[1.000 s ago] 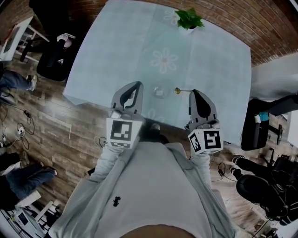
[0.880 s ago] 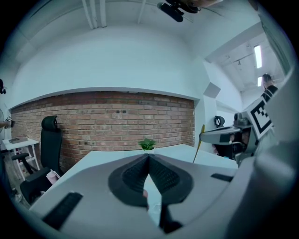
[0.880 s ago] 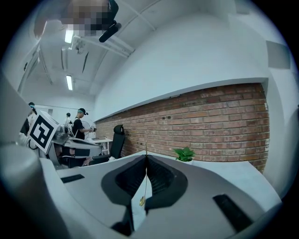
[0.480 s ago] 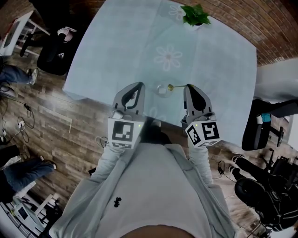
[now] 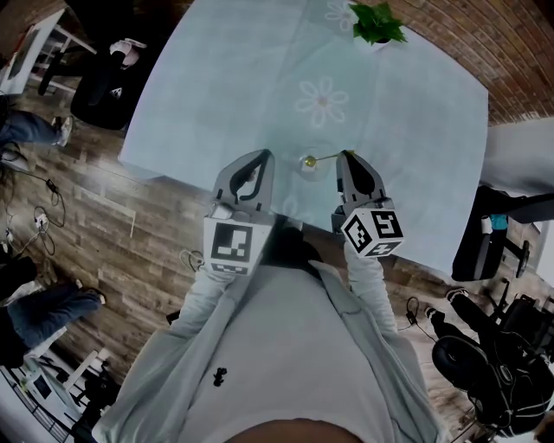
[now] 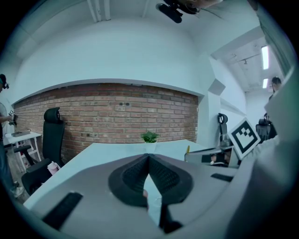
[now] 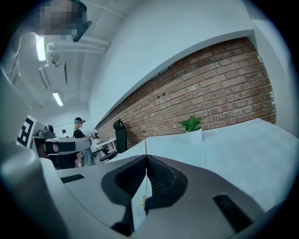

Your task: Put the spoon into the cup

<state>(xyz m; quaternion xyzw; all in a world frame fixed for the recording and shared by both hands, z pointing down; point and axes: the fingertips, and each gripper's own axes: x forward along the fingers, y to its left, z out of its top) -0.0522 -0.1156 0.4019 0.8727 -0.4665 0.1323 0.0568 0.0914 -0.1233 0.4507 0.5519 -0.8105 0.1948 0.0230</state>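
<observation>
A thin gold spoon (image 5: 322, 158) sticks out to the left from my right gripper (image 5: 344, 157), which is shut on its handle. The spoon's bowl is over the small clear glass cup (image 5: 304, 170) near the table's front edge; I cannot tell whether it is inside. In the right gripper view the handle (image 7: 145, 173) shows as a fine line pinched between the shut jaws. My left gripper (image 5: 262, 157) hovers just left of the cup, jaws shut with nothing in them. From the left gripper view the spoon (image 6: 188, 149) peeks out beside the right gripper; the cup is hidden there.
The pale blue tablecloth (image 5: 225, 78) with flower prints covers the table. A small potted plant (image 5: 376, 24) stands at its far edge. Black office chairs (image 5: 102, 91) and seated people surround the table on the wooden floor.
My right gripper has come down and to the left, rolling, so the spoon's bowl went from right of the cup to over it. The left gripper has hardly moved.
</observation>
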